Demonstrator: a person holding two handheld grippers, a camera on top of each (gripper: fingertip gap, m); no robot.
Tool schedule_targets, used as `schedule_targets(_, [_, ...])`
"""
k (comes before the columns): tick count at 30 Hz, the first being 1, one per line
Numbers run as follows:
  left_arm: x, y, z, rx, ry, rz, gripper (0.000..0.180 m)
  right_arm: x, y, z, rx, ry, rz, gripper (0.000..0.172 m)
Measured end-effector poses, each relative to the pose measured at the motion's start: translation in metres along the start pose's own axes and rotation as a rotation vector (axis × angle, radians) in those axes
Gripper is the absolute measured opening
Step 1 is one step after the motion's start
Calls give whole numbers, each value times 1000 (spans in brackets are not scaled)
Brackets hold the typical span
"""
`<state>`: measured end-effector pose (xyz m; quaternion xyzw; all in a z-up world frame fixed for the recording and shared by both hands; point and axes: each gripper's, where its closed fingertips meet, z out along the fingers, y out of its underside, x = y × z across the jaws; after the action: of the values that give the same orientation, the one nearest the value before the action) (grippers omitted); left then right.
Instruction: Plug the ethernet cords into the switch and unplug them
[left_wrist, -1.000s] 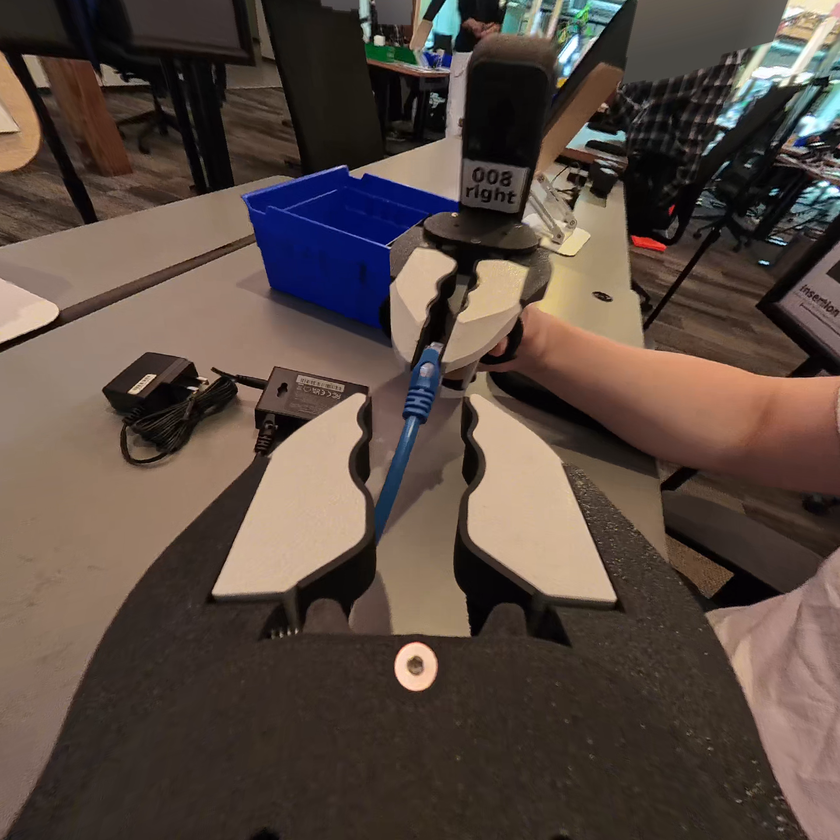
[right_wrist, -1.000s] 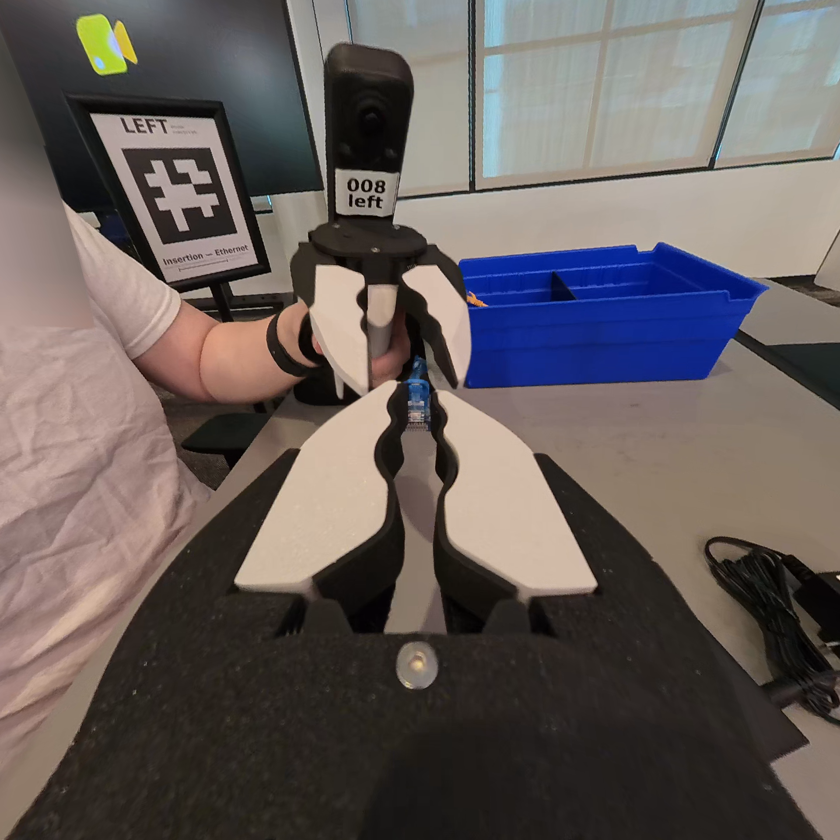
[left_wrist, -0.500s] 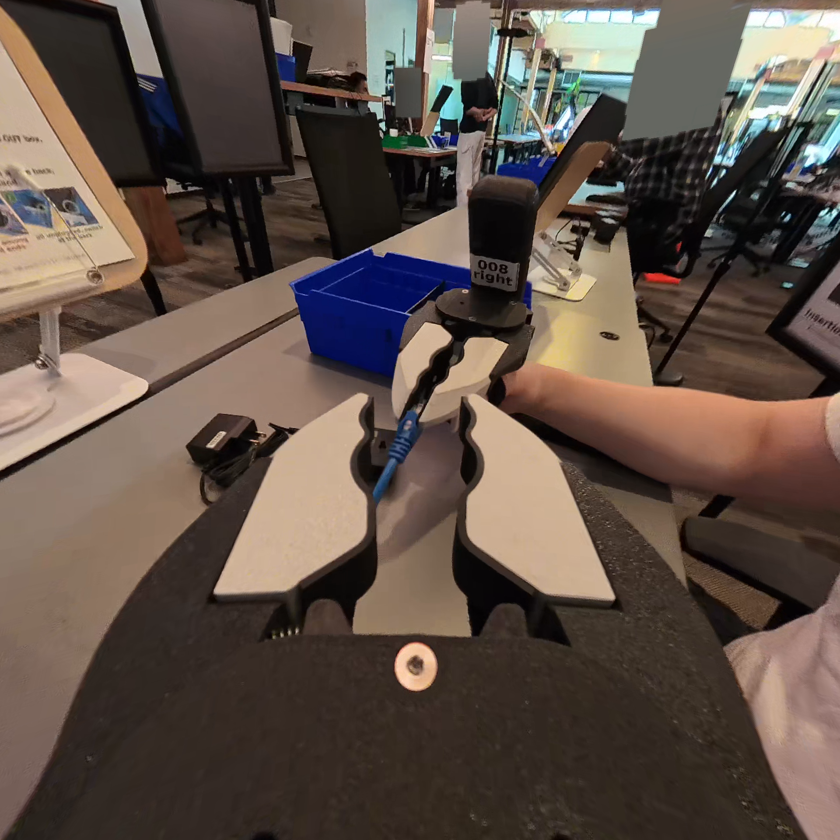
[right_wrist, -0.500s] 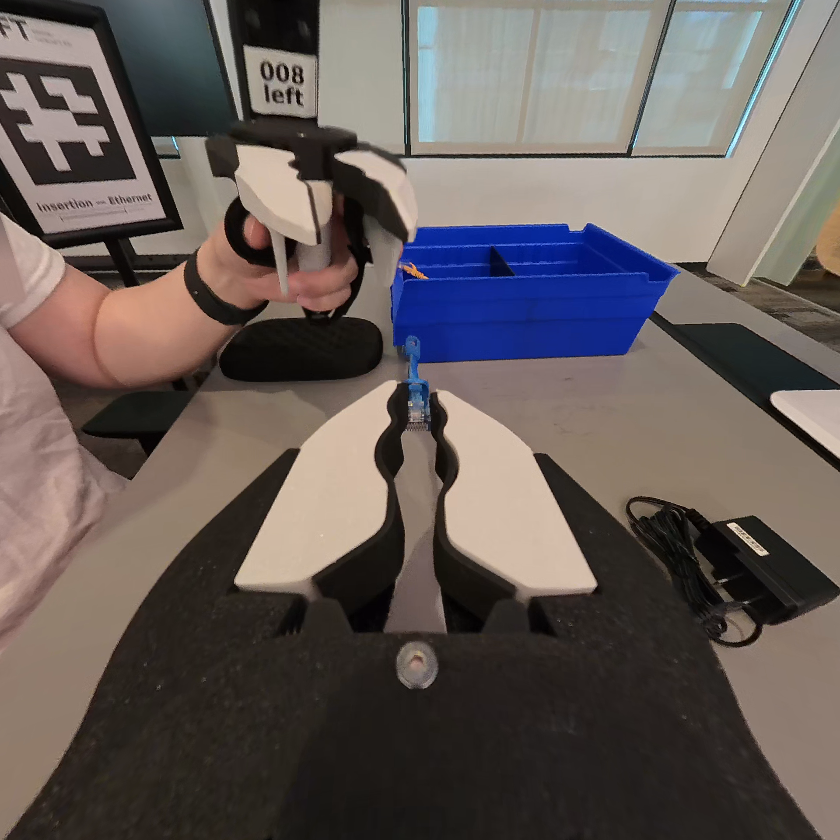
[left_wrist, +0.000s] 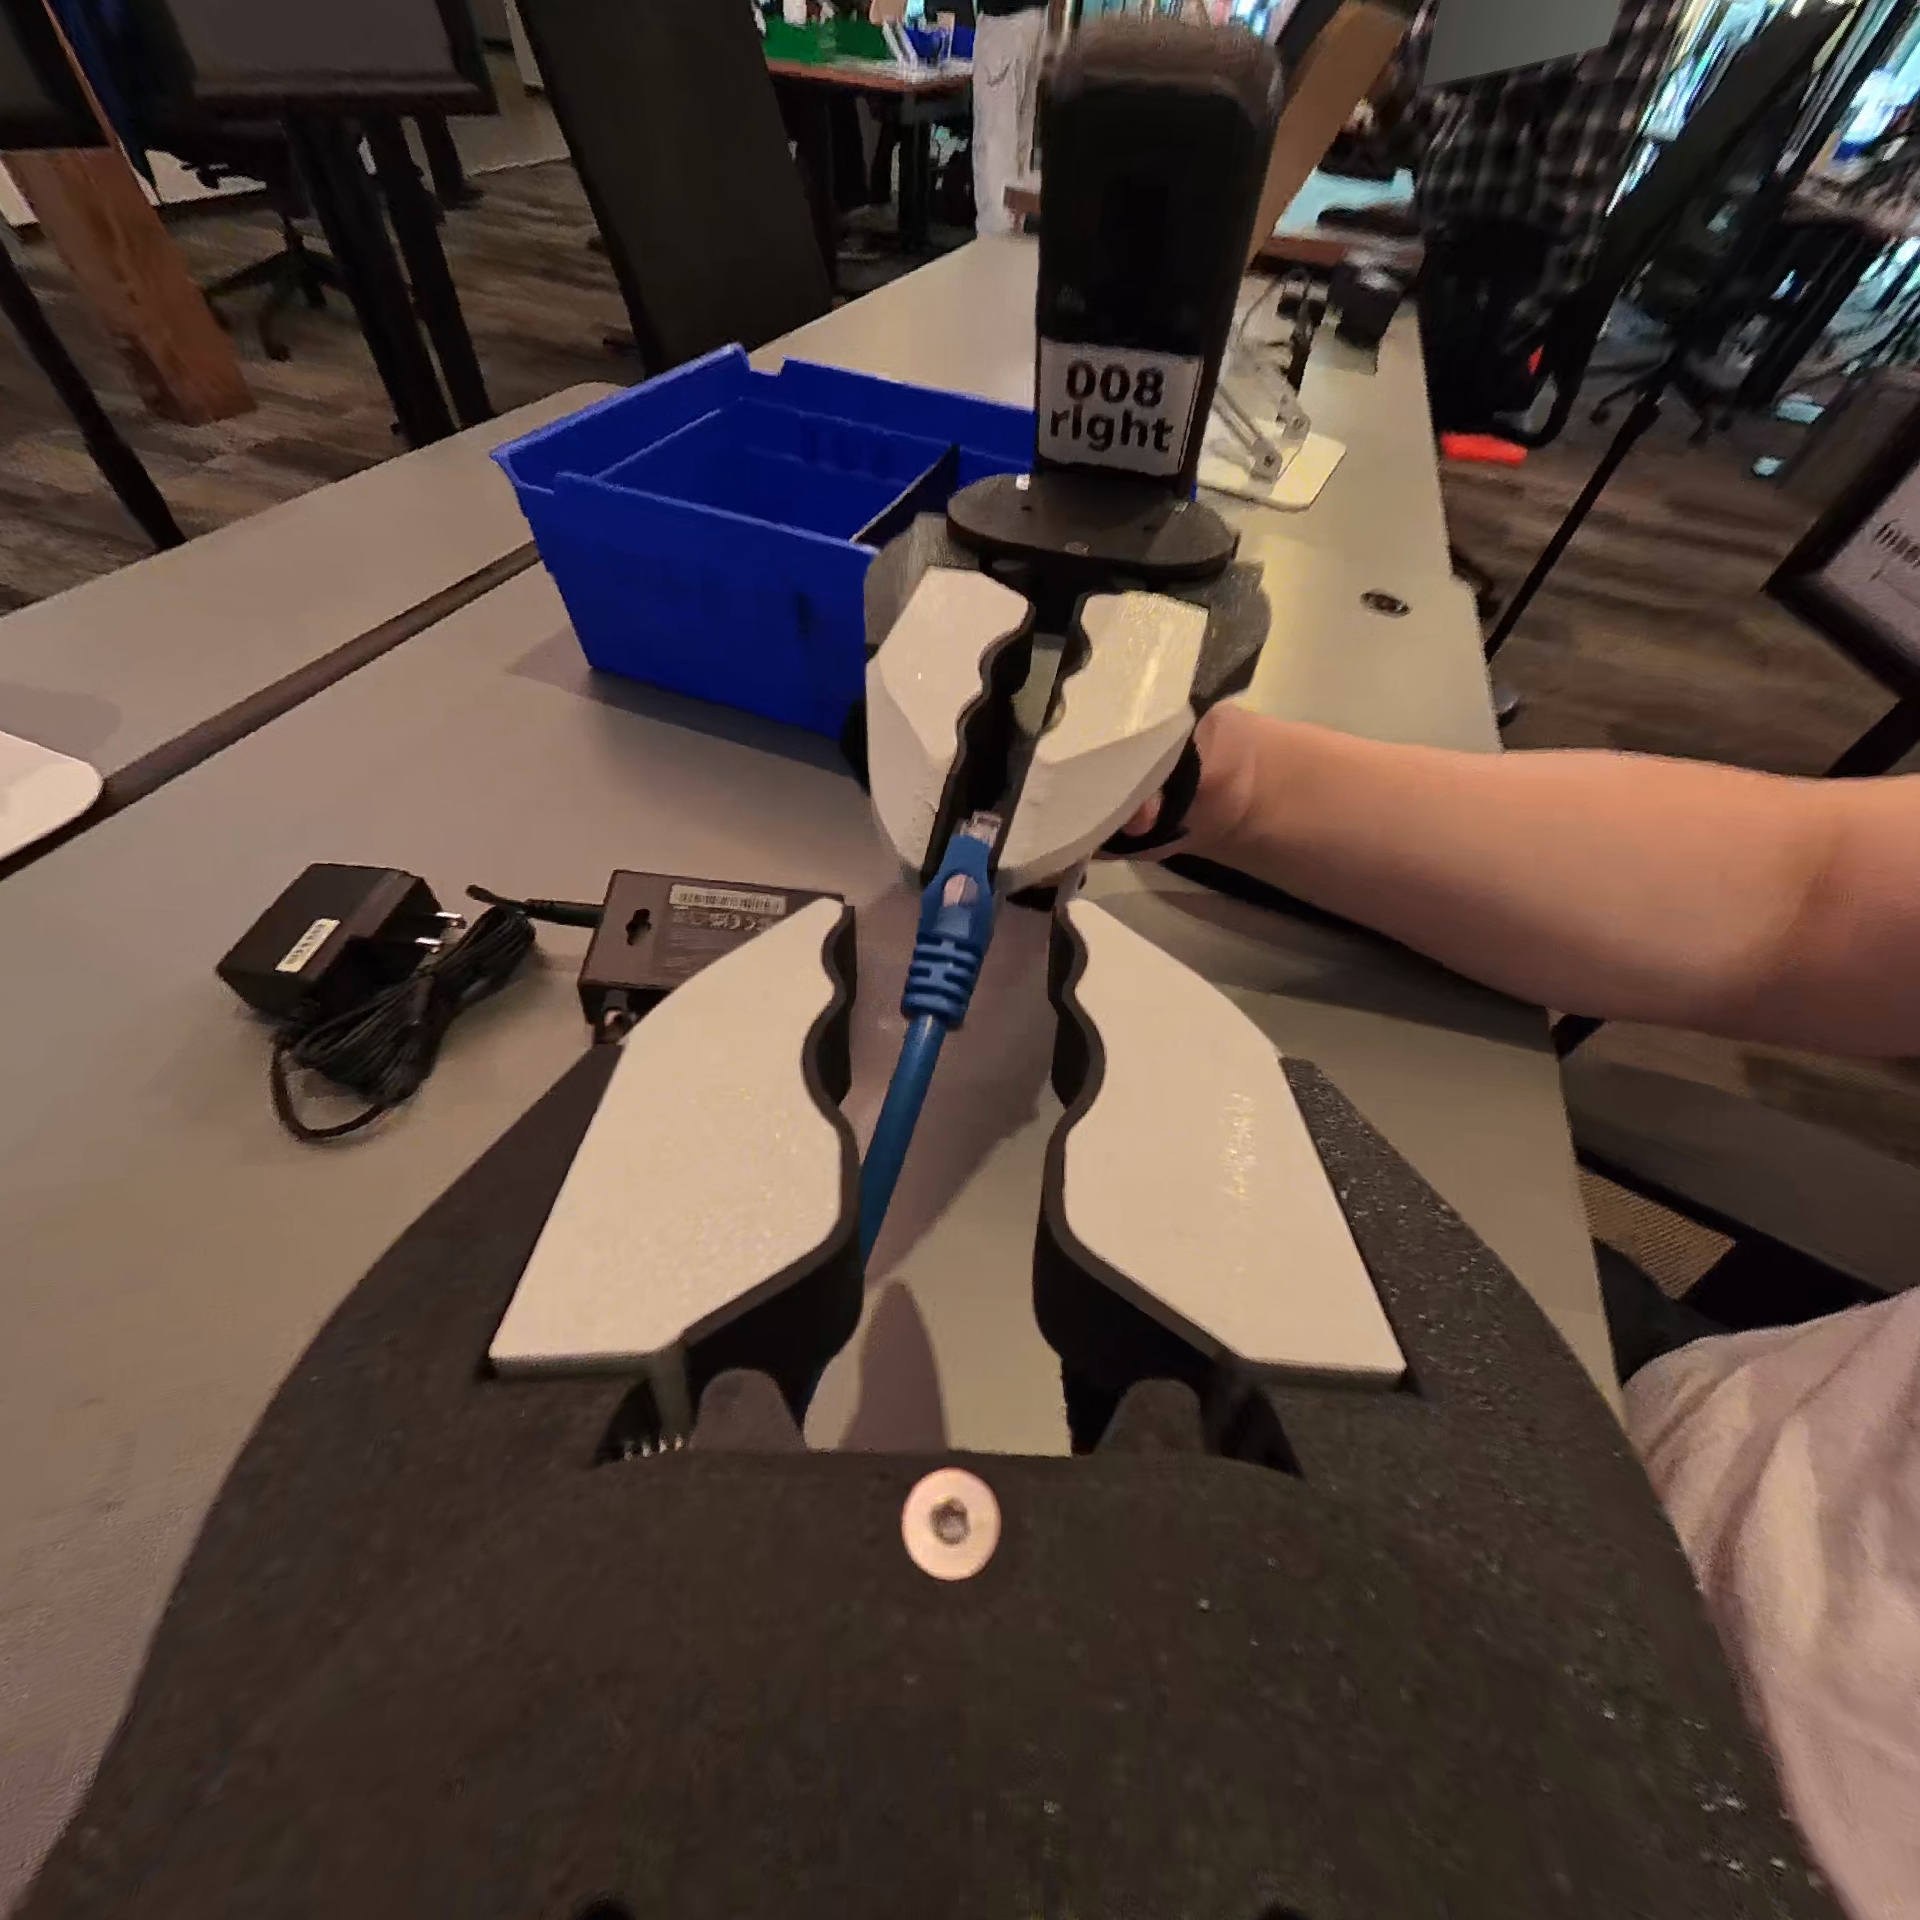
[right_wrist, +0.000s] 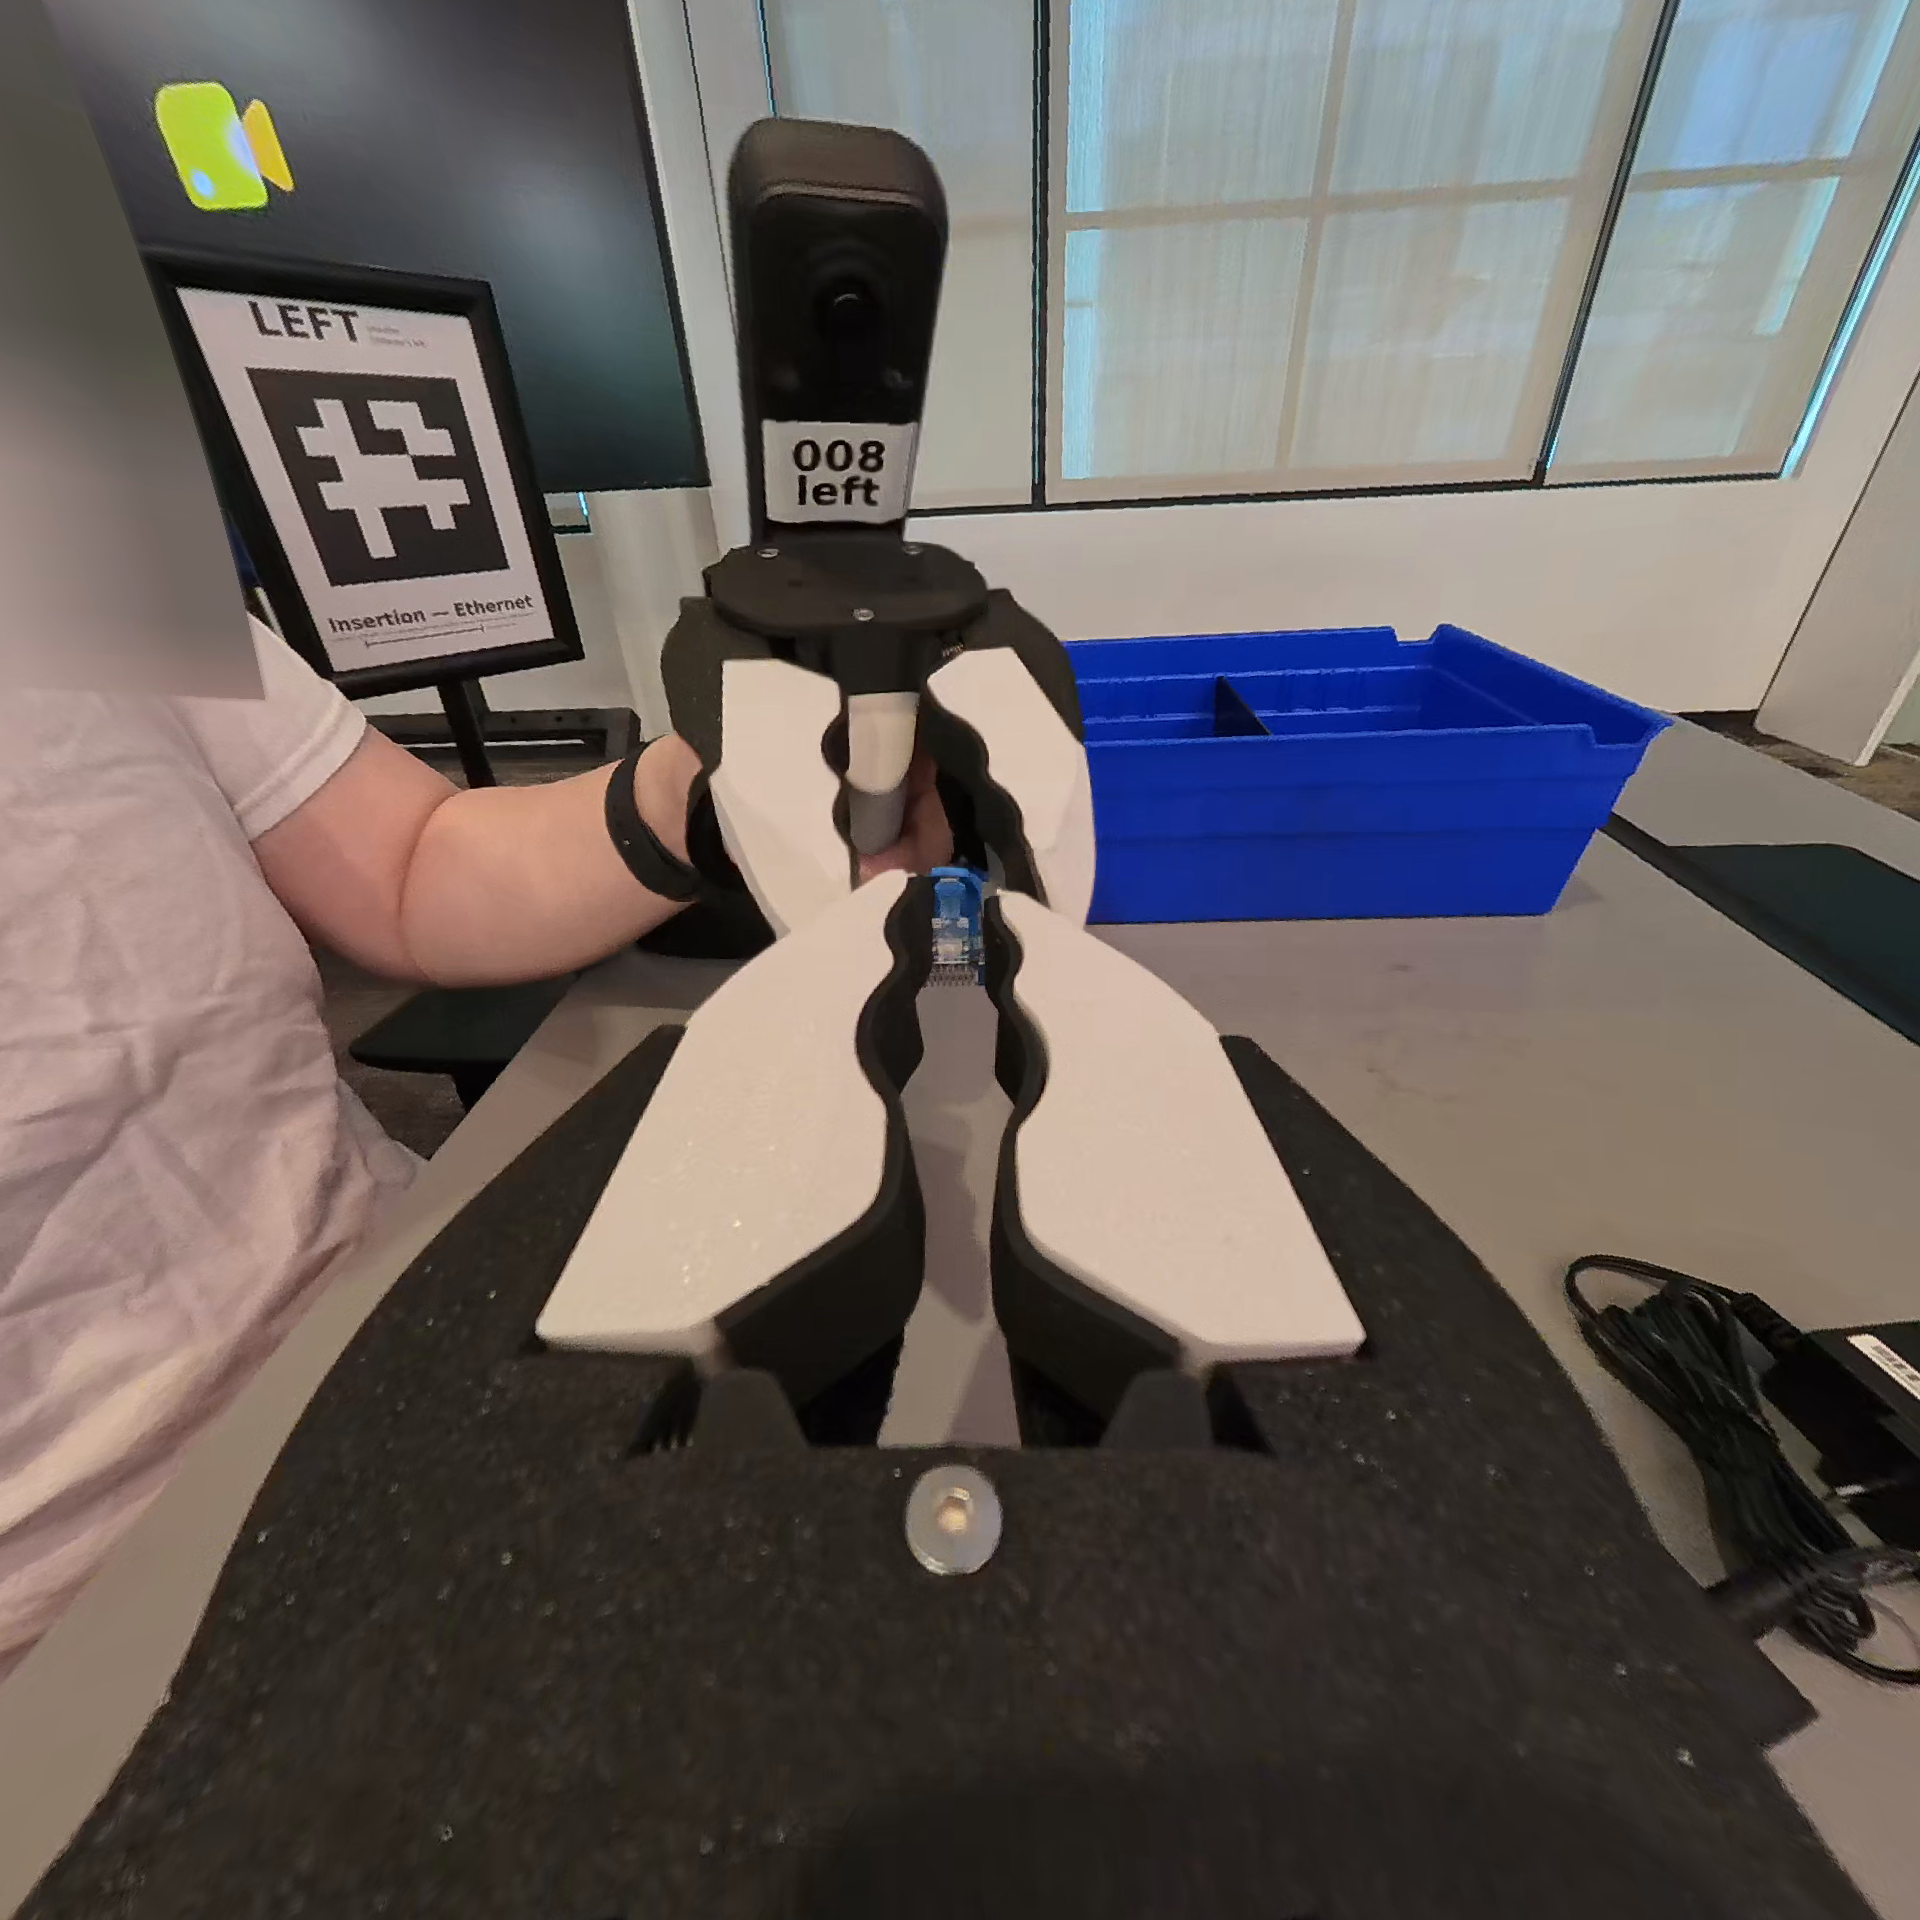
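One blue cord (left_wrist: 940, 966), one switch (left_wrist: 686, 935), seemingly.

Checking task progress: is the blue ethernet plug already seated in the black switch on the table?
No: the blue ethernet plug is up in the right gripper, apart from the black switch lying on the table.

Looks like an open-plan office or lab space. Long grey desks (left_wrist: 312, 727), office chairs (left_wrist: 675, 156), monitors on stands (left_wrist: 312, 52), plus big windows (right_wrist: 1351, 239) and a framed sign (right_wrist: 364, 468).
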<state>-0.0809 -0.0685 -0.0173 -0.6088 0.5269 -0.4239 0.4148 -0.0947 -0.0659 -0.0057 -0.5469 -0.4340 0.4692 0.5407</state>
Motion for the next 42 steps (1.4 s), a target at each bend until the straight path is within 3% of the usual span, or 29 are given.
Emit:
schedule_targets(6, [4, -4, 0, 100, 54, -18, 29, -3, 1, 3, 19, -22, 17, 9])
schedule_targets(11, [3, 6, 6, 38, 41, 1, 31, -6, 1, 6, 32, -49, 34, 9])
schedule_targets(13, [5, 6, 6, 43, 65, -6, 18, -7, 1, 7, 35, -56, 35, 9])
schedule_targets(16, [9, 5, 6, 68, 107, -30, 13, -7, 0, 6, 51, -65, 42, 9])
schedule_targets(23, [6, 11, 7, 42, 100, -24, 12, -3, 0, 0, 36, -54, 57, 14])
schedule_targets(27, [2, 15, 4, 23, 87, -23, 12, 7, -1, -14, 15, -2, 78, 8])
schedule_targets(31, [0, 18, 5, 7, 71, -11, 12, 4, 6, -11, -13, -50, 185, 20])
schedule_targets(36, [1, 22, 7, -16, 78, -5, 12, 0, 13, -5, -80, -17, 29, 17])
schedule_targets(42, [2, 24, 8, -20, 87, -4, 12, -1, 19, -3, -118, -30, 52, 12])
